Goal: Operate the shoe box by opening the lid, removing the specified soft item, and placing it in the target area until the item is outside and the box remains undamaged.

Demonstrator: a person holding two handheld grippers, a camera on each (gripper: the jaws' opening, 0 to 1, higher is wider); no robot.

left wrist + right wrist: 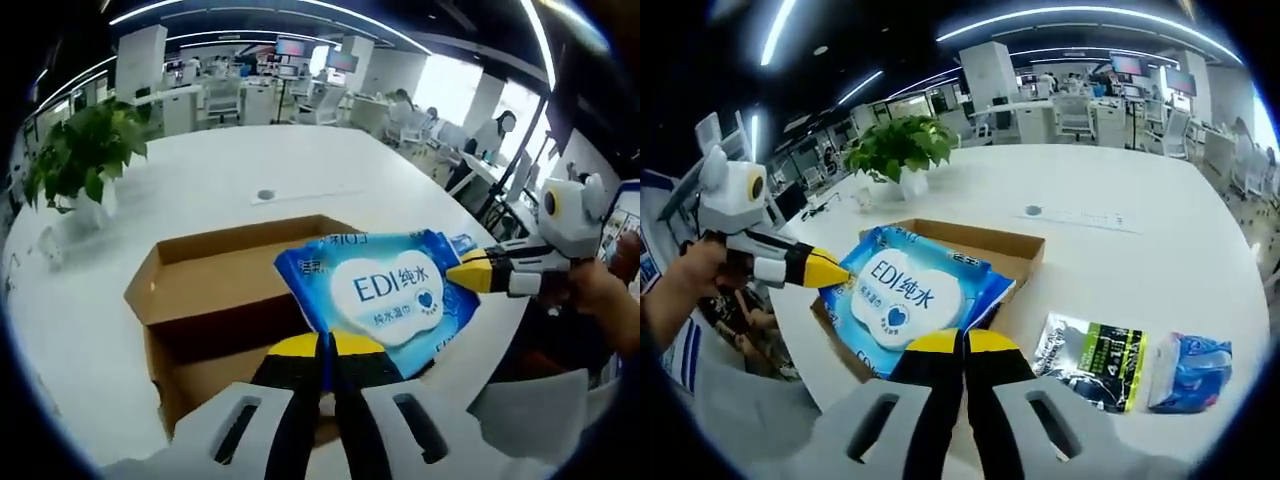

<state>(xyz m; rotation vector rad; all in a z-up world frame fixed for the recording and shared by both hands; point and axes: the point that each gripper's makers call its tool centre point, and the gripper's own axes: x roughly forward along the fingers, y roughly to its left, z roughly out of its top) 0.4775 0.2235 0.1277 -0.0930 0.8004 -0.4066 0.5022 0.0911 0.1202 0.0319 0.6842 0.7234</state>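
A: Above the open box point(215, 300), the blue wipes pack point(385, 295) hangs in the air, pinched at two ends. The left gripper point(330, 352) has its jaws closed on the near edge of the pack; the right gripper point(470, 272), coming in from the right of the left gripper view, clamps the far corner.

B: Same in the right gripper view: right gripper point(962, 345) clenched on the pack point(902, 295), left gripper point(830, 268) biting the other end, box point(1025, 250) underneath on the white table point(1140, 230).

A: So the pack is out of the box but not yet set down. My worry: both holds are thin edge pinches on slick film. If the hands pull apart, the wrapper may tear or slip free.

B: And a slip would drop it back into the box. Also, lowering too soon could catch a flap and crease the cardboard.

A: Two packets point(1095, 360) lie beside the box; setting down there risks knocking them.
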